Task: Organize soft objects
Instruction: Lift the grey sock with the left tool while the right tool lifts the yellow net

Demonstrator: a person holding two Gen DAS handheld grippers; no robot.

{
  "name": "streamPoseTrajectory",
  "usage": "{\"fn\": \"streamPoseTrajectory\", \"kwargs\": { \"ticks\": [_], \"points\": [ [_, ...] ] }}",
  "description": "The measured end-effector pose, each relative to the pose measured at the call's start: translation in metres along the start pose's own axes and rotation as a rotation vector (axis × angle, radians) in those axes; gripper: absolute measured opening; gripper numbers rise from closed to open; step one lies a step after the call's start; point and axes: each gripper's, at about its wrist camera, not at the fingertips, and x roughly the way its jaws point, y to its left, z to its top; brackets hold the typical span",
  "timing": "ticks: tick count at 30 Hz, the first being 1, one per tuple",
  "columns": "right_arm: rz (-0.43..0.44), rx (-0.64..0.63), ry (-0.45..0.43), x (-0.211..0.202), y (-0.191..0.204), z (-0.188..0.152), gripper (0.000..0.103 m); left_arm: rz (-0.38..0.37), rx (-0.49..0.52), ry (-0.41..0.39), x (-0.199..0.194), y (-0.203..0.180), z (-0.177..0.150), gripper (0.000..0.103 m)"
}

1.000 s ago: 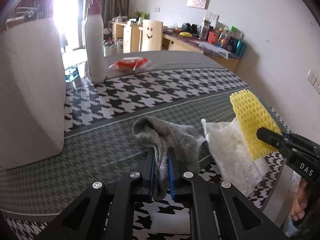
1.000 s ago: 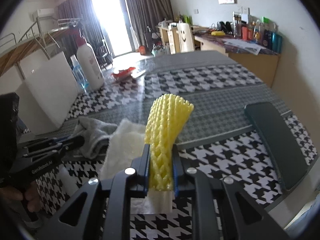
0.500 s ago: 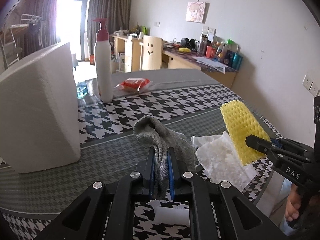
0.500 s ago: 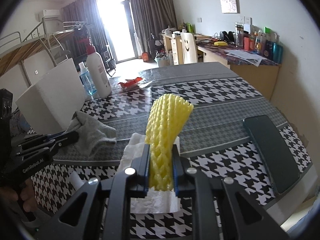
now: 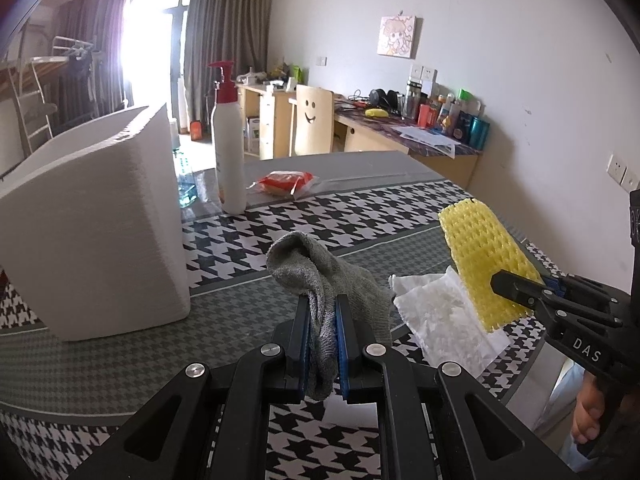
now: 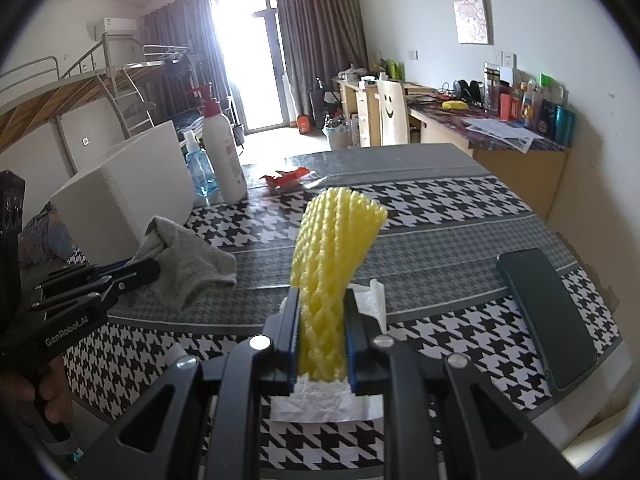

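Here the left gripper (image 5: 323, 332) is clamped on a grey sock (image 5: 328, 280) at lower centre of the left wrist view; the sock bunches above the jaws and a short end hangs below them. In the right wrist view the same gripper (image 6: 140, 270) shows at left centre, with the sock (image 6: 188, 264) draping from its tip toward the desk (image 6: 440, 216).

The right gripper (image 6: 322, 340) is closed on a yellow foam net (image 6: 332, 248), which stands up from between the jaws at centre frame and fans out at the top. In the left wrist view this gripper (image 5: 516, 286) enters from the right edge, and the net (image 5: 484, 252) tilts up and to the left from it. A white tissue (image 5: 444, 316) lies under the net at lower right of that view; its edge (image 6: 328, 404) also shows below the right gripper's jaws.

A white foam block (image 5: 92, 232) fills the left of the left wrist view. A pump bottle (image 5: 228, 148) stands just right of it, upper centre, and a red packet (image 5: 284, 180) lies near the bottle. A dark phone (image 6: 548, 312) lies flat at the right of the right wrist view, well apart from the net.
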Motion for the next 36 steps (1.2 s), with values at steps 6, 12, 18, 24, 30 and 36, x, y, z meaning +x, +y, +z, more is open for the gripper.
{"fn": "streamPoseTrajectory", "kwargs": {
  "ticks": [6,12,18,24,30,36],
  "points": [
    [0.006,-0.014,-0.013,-0.007,0.007,0.0,0.022,0.01,0.003,-0.021,-0.011,0.0,-0.002,0.012],
    [0.013,-0.026,-0.023,-0.01,0.014,0.0,0.022,0.02,0.004,-0.041,-0.02,0.002,-0.002,0.012],
    [0.02,-0.033,-0.035,-0.013,0.018,0.002,0.022,0.034,0.002,-0.065,-0.029,0.004,-0.001,0.012],
    [0.033,-0.046,-0.045,-0.014,0.023,0.006,0.022,0.044,-0.001,-0.079,-0.038,0.009,-0.003,0.012],
    [0.049,-0.06,-0.061,-0.015,0.031,0.011,0.022,0.062,-0.006,-0.098,-0.045,0.013,0.0,0.012],
    [0.056,-0.075,-0.07,-0.012,0.04,0.015,0.022,0.06,-0.013,-0.111,-0.048,0.021,0.006,0.012]
  ]
}}
